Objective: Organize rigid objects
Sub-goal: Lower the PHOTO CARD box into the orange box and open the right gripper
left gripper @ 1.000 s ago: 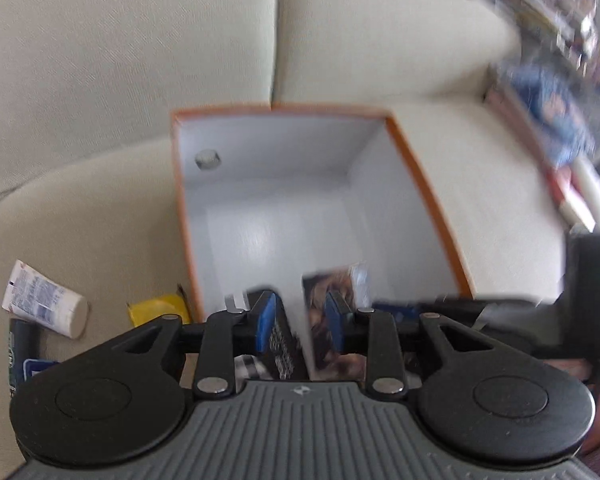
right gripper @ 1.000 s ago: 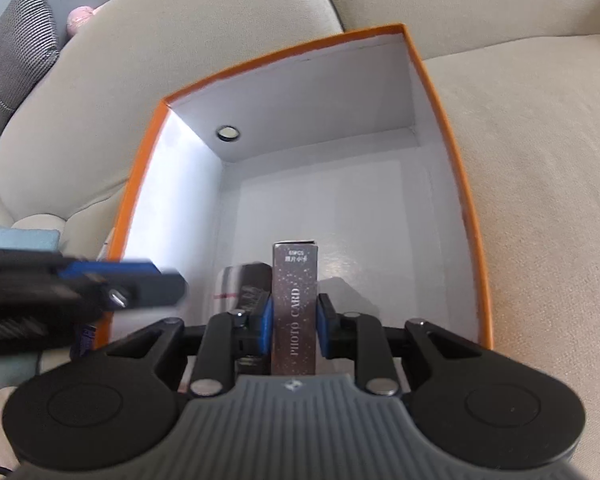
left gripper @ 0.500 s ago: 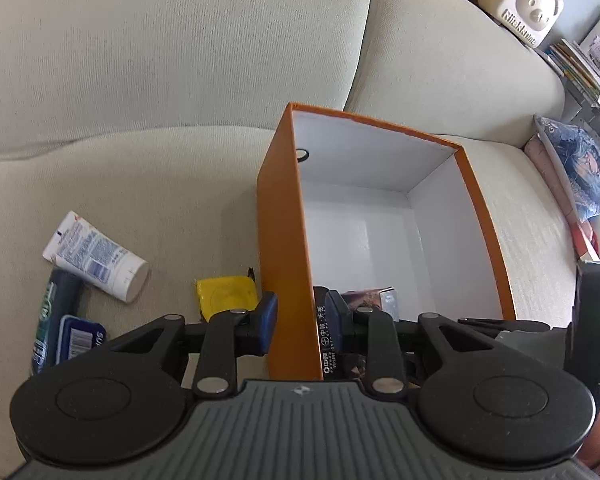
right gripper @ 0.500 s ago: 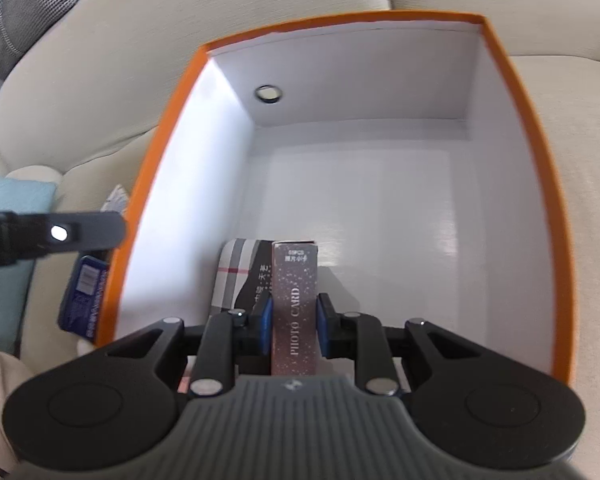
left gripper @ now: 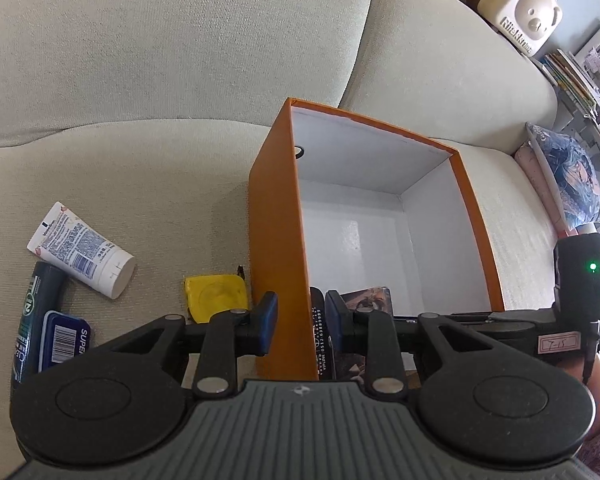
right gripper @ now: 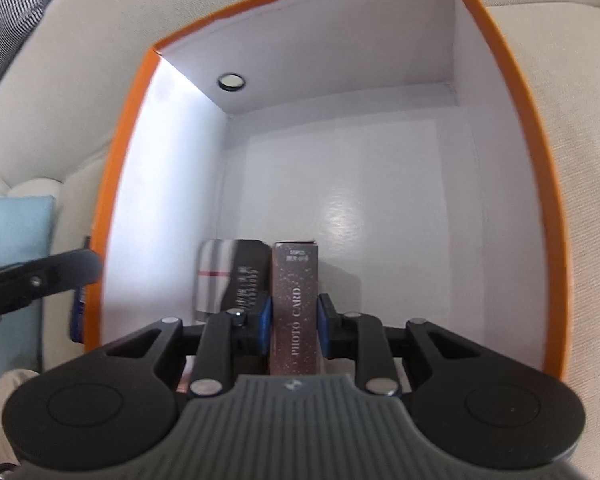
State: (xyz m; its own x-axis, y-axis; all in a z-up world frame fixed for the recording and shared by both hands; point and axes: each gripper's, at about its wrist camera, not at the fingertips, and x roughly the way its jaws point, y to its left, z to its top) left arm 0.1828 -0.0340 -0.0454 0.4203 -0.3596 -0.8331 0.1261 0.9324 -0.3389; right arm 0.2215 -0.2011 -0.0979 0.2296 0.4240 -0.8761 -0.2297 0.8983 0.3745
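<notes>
- The right gripper reaches down into the orange box on the sofa, its jaws opening around the upright brown card box between the fingers.
- Risk, as a judgement: the tall narrow card box may tip away from the fingers once released, since only the striped box just left of it gives support.
- The left gripper straddles the box's near wall, 1 finger outside, 1 inside; whether it pinches the wall is unclear. A tug could drag or tilt the box.
- Left of those fingers, well apart: 1 white tube, 1 dark tube, 1 blue tin; just beside them, 1 yellow item.
- Count: 2 grippers, 1 orange box, 2 small boxes inside.
</notes>
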